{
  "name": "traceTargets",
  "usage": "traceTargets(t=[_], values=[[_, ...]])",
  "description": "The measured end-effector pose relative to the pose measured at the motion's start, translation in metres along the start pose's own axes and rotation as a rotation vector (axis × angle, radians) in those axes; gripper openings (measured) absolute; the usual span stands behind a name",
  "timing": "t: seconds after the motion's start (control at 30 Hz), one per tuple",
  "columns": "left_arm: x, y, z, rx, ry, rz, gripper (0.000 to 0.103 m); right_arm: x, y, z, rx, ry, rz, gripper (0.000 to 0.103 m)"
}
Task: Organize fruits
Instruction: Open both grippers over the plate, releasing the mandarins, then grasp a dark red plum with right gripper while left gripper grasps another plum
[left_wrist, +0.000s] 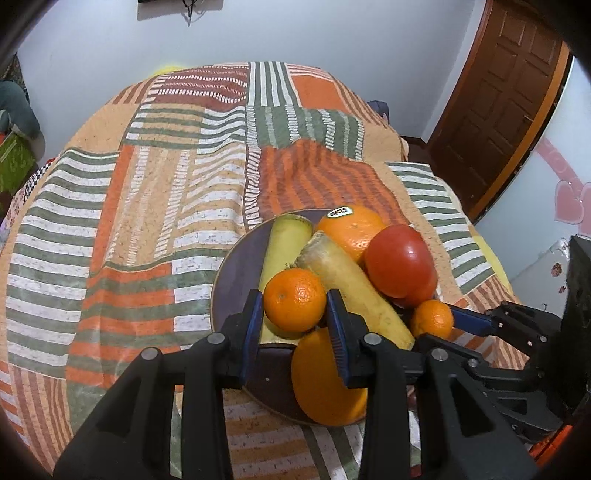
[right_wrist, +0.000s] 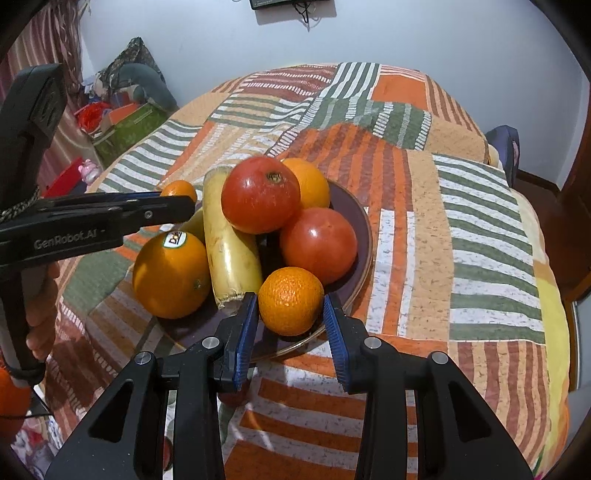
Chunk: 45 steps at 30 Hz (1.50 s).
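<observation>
A dark plate on the striped bedspread holds piled fruit: two bananas, large oranges, two red fruits and small mandarins. My left gripper is shut on a small mandarin over the plate's near side. My right gripper is shut on another small mandarin at the plate's near rim; it also shows in the left wrist view. The left gripper's arm shows in the right wrist view.
The striped bedspread covers the whole surface and drops off at the edges. A brown door stands at the right. Boxes and clutter lie on the floor at the left.
</observation>
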<state>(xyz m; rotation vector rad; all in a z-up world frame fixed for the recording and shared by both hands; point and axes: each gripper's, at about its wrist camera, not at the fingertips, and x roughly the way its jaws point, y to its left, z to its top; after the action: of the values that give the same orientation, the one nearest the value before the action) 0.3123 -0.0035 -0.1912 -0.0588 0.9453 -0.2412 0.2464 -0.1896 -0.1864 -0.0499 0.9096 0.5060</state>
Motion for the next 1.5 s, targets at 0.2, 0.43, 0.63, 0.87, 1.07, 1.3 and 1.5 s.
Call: traceTargets(t=[0.2,0.43,0.63,0.87,1.07,1.3,1.5], values=[[0.005,-0.001,-0.001,0.010,0.008,0.000,0.034,-0.001,0.002,0.000,-0.010,0.000,-0.009,0.034],[-0.002,-0.002,-0.001,0.007,0.007,-0.004,0.045,0.000,0.001,0.003,0.003,0.017,-0.009,0.034],[-0.019,-0.007,-0.002,0.021,-0.024,-0.007,0.051,-0.009,0.001,0.002,0.007,0.008,-0.006,0.034],[-0.038,-0.011,-0.010,0.033,-0.040,-0.014,0.062,-0.022,0.005,-0.002,0.020,-0.002,0.021,0.042],[-0.047,-0.009,-0.024,0.029,-0.024,-0.005,0.065,-0.016,0.010,-0.017,0.031,0.039,0.041,0.042],[-0.052,-0.009,-0.043,0.039,0.012,-0.001,0.065,0.000,0.017,-0.021,0.014,0.093,0.082,0.042],[-0.055,-0.012,-0.048,0.042,0.021,-0.003,0.065,0.010,0.024,-0.024,-0.002,0.126,0.089,0.022]])
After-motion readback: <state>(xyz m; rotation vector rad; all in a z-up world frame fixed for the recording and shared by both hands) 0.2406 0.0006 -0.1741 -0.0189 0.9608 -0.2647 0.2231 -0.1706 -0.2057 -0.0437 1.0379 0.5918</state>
